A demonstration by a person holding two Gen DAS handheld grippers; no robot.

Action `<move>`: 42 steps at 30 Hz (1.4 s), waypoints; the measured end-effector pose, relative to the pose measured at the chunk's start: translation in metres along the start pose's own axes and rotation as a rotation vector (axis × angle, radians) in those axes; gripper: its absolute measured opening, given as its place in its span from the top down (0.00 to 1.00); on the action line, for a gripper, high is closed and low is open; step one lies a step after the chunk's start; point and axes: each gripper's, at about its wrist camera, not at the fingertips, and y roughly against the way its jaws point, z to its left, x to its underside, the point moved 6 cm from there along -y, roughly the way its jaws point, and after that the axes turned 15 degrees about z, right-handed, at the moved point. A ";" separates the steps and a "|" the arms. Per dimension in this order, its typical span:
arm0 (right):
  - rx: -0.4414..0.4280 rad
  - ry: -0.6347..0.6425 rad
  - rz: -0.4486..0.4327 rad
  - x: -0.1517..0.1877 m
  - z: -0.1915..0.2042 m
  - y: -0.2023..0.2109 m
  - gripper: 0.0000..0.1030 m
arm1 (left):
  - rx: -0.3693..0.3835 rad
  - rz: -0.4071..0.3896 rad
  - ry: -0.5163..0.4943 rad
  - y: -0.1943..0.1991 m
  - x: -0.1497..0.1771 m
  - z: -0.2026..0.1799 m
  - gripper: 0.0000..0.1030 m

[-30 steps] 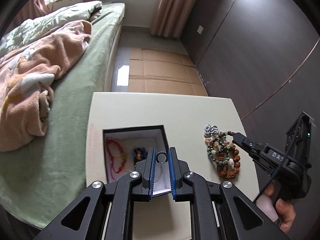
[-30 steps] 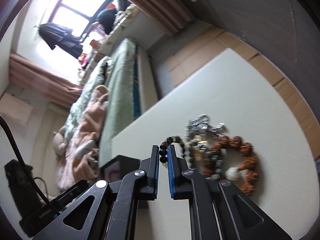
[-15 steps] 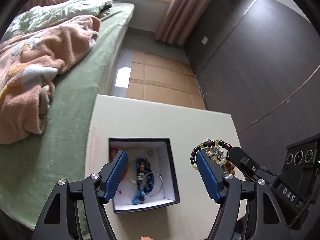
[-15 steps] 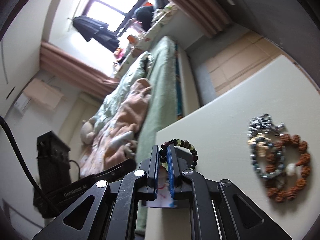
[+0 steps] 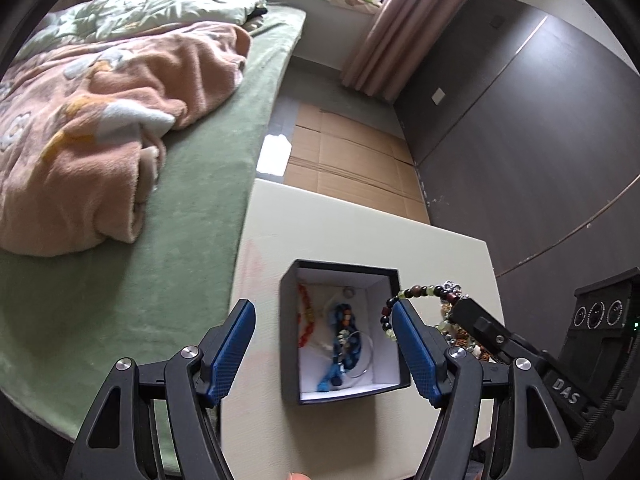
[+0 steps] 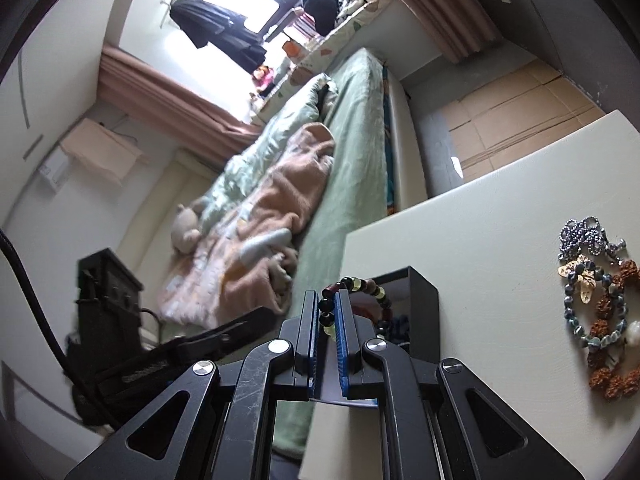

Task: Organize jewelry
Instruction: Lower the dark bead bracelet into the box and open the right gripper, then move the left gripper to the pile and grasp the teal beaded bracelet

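Note:
A black box (image 5: 289, 340) with a white lining stands on the cream table (image 5: 344, 224). It holds a red bracelet (image 5: 305, 314), a blue beaded piece (image 5: 343, 332), a thin silver ring (image 5: 362, 354) and a small ring (image 5: 349, 291). My left gripper (image 5: 322, 350) is open and empty, its fingers on either side of the box. My right gripper (image 6: 329, 316) is shut on a dark-and-green beaded bracelet (image 6: 362, 292), held over the box's right edge; it also shows in the left wrist view (image 5: 416, 294). Several more bracelets (image 6: 600, 320) lie on the table to the right.
A bed with green sheet (image 5: 168, 264) and pink blanket (image 5: 100, 128) adjoins the table's left side. Cardboard (image 5: 348, 160) covers the floor beyond the table. A dark wall (image 5: 520, 120) runs along the right.
My left gripper opened, dropped the silver ring into the box and pulled back. My right gripper lifted the beaded bracelet off the pile and carried it left to the box.

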 end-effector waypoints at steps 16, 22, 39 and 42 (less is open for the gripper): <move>0.034 -0.051 -0.029 0.008 -0.026 0.035 0.35 | 0.016 0.018 -0.043 -0.006 0.011 -0.013 0.30; 0.083 -0.096 -0.035 0.013 -0.049 0.054 0.35 | 0.021 0.033 -0.088 -0.014 0.013 -0.037 0.30; 0.176 -0.327 -0.068 0.026 -0.129 0.099 0.35 | 0.024 0.061 -0.243 -0.044 0.018 -0.116 0.30; 0.178 -0.385 -0.070 0.029 -0.147 0.106 0.35 | 0.019 0.064 -0.277 -0.053 0.017 -0.130 0.30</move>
